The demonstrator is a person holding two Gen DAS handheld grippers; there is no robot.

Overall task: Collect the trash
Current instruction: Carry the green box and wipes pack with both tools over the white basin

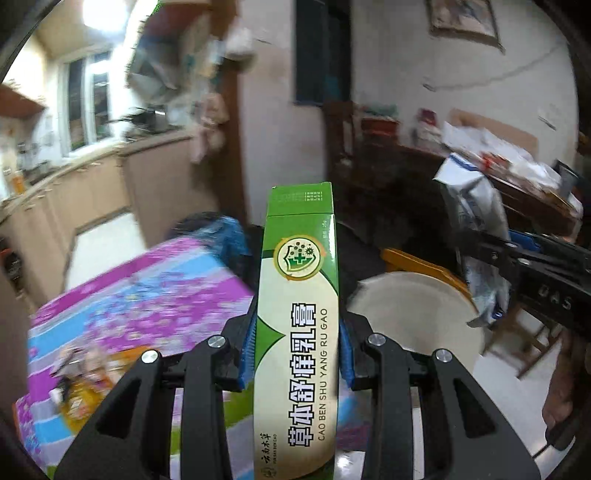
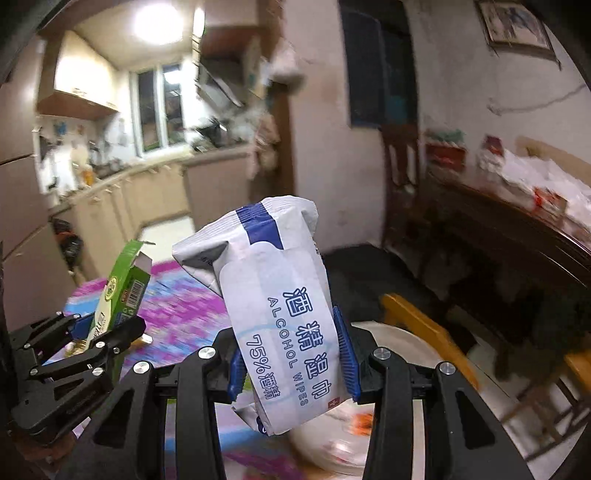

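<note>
- While both tools hang above the table with the purple, blue and white patterned cloth (image 1: 122, 295), the left gripper (image 1: 297, 350) is clamped on a long green-and-cream cardboard ointment box (image 1: 299, 314), which stands upright between its blue pads.
- The right gripper (image 2: 291, 363) grasps a crumpled white-and-blue plastic alcohol wipes packet (image 2: 280, 295), tilted slightly leftward.
- A round white bin (image 1: 413, 314) sits just beside that table, below the packet.

A ceiling light (image 2: 157, 16) is illuminating beige kitchen cabinets (image 2: 155, 201) below a window (image 2: 159, 107); a framed picture (image 2: 515, 27) is hanging on the cracked wall (image 2: 461, 92).
</note>
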